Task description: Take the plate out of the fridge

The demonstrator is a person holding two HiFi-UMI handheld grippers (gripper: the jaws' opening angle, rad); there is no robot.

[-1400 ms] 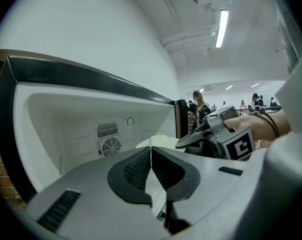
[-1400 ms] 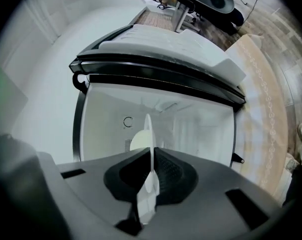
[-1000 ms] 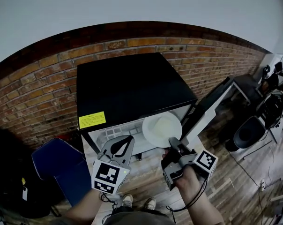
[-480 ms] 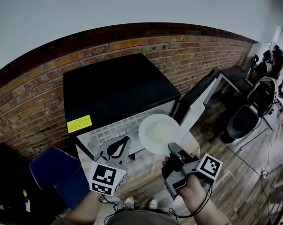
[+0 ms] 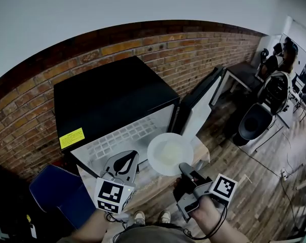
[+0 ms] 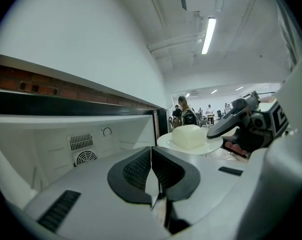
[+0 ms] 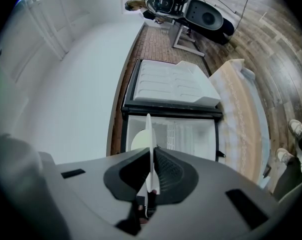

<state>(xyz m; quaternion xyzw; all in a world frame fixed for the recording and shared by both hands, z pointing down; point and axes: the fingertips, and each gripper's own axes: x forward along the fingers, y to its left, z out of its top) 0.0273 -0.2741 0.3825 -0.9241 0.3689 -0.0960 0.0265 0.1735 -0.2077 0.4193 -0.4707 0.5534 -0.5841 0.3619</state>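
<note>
Since a second ago the plate [image 5: 169, 153] has come clear of the fridge [image 5: 110, 105] and now hangs before its open mouth. My right gripper [image 5: 183, 167] pinches the near rim, holding it level so the white lump [image 6: 190, 135] won't slide. My left gripper [image 5: 128, 155], pressed together on nothing, waits beside. The fridge door [image 5: 198, 105] juts out on my right, and a blue chair [image 5: 54, 191] sits to my left.

Plate drawn clear of the fridge

The plate [image 5: 169, 153], earlier at the mouth of the fridge [image 5: 112, 105], now hangs out in front of the opening, carried back toward the person by the right tongs [image 5: 184, 168]. The left tongs [image 5: 125, 160] have also drawn back a little from the opening.
</note>
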